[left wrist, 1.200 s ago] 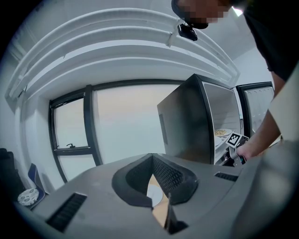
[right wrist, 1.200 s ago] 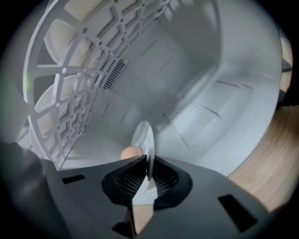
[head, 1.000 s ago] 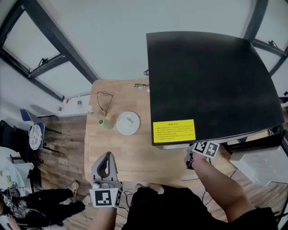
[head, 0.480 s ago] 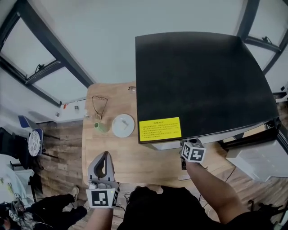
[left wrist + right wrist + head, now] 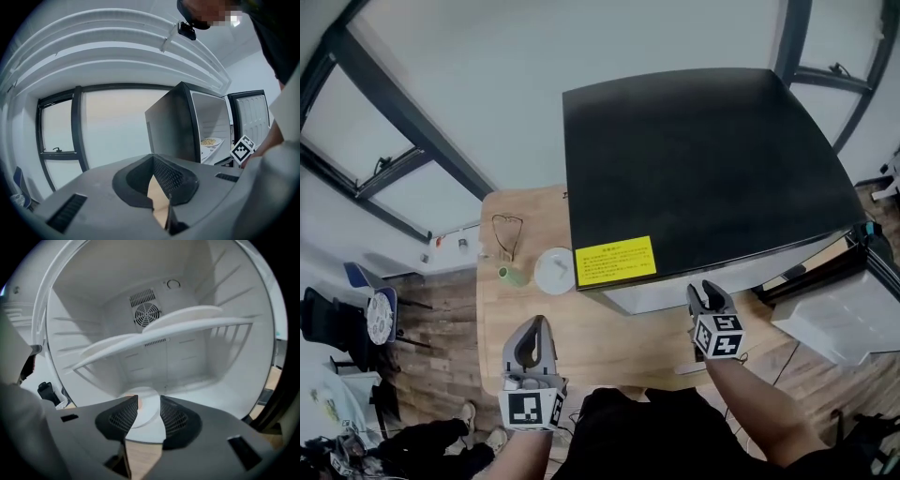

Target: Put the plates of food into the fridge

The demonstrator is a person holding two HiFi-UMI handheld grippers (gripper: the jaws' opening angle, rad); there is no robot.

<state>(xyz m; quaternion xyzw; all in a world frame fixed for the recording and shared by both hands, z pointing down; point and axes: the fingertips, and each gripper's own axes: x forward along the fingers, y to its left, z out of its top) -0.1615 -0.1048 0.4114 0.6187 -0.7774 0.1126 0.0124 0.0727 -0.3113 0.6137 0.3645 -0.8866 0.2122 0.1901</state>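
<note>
Nearest the person, over the front edge of the wooden table point(image 5: 609, 342), the left gripper point(image 5: 536, 323) hung with its fingers together and nothing between them. To its right, at the open front of the fridge point(image 5: 703, 159), the right gripper point(image 5: 704, 291) had its fingers apart. They had just been opening, and they clamped nothing. Through that gap a white plate point(image 5: 143, 414) showed on the fridge floor, just past the fingertips, with a touch of orange at its left edge. Above it, on the white shelf point(image 5: 187, 329), sat a second plate point(image 5: 211, 141) carrying pale yellow food. The fridge door point(image 5: 251, 117) stood swung wide. Farther back on the table, just beside the fridge's left wall, a third plate point(image 5: 553, 270) lay next to a green cup point(image 5: 514, 276), with a pair of glasses point(image 5: 506, 230) beyond them.
</note>
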